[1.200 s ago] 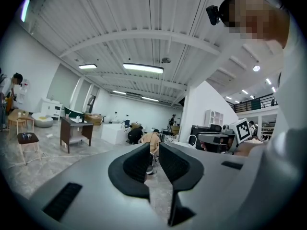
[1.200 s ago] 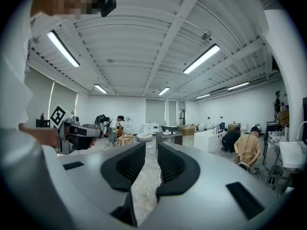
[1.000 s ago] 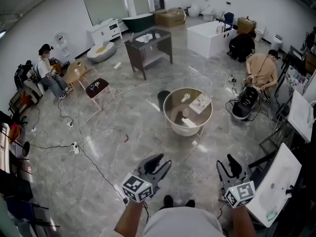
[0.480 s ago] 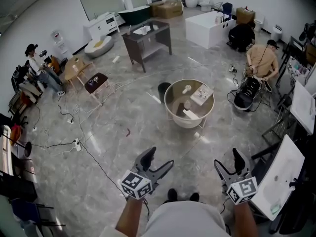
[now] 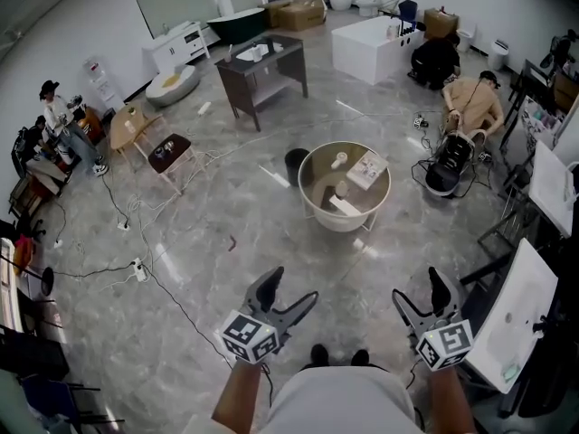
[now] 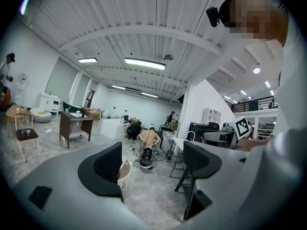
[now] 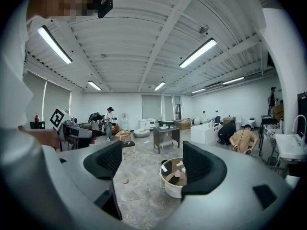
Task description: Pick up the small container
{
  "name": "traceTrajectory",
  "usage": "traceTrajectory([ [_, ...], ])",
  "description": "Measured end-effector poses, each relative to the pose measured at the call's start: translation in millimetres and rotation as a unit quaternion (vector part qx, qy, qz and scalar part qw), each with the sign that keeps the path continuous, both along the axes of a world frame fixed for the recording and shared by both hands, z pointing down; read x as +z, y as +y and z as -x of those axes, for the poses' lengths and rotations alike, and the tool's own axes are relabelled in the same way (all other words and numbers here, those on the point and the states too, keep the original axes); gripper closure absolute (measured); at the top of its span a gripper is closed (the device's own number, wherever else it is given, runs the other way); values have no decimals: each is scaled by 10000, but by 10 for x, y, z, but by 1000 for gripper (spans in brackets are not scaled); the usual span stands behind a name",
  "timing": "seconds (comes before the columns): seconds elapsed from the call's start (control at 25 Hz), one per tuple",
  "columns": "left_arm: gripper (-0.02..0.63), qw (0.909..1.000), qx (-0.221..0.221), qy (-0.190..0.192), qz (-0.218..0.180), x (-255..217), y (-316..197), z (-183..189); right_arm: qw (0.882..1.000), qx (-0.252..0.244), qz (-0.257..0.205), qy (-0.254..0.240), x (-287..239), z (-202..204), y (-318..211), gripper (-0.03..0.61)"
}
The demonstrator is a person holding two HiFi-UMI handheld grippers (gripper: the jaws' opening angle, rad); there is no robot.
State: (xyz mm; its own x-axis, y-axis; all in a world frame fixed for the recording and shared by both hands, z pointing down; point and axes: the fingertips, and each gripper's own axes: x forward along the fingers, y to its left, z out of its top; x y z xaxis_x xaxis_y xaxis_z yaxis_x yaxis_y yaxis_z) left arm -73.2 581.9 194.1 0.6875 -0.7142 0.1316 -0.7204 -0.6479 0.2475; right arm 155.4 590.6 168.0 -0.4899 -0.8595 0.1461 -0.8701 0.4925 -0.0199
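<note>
Head view looks steeply down on a grey marble floor [image 5: 226,206], where the person stands with both tools held low in front of their body. The left gripper [image 5: 290,289] has its jaws spreading wider, and nothing sits between them. The right gripper [image 5: 420,290] is the same, its jaws opening on empty air. Both point forward, toward the middle of the room.

Well ahead of them stands a round cream tub [image 5: 336,221] on the floor. The small container [image 5: 341,189] sits upright inside it, near the middle. A printed booklet [image 5: 366,168] leans on the tub's far right rim, and a flat white piece [image 5: 345,206] lies just on the near side of the container. From the right gripper view, the tub shows through the gap between the jaws, partly behind the right-hand pad.

A dark side table [image 5: 262,66] stands further back, with a white bathtub [image 5: 366,43] to its right. A small stool [image 5: 170,152] is off to the left, and cables [image 5: 158,283] trail across the floor. A person in a tan top [image 5: 475,105] crouches at the far right. A white washbasin [image 5: 516,319] lies close beside the right gripper.
</note>
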Motion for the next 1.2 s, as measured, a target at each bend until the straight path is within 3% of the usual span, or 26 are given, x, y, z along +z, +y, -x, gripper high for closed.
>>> traceTrajectory([
  [0.64, 207, 9992, 383, 72, 46, 100, -135, 143, 9991, 399, 121, 80, 108, 197, 52, 167],
  [1.2, 212, 9992, 213, -45, 324, 250, -959, -77, 9986, 233, 470, 95, 289, -46, -951, 169],
])
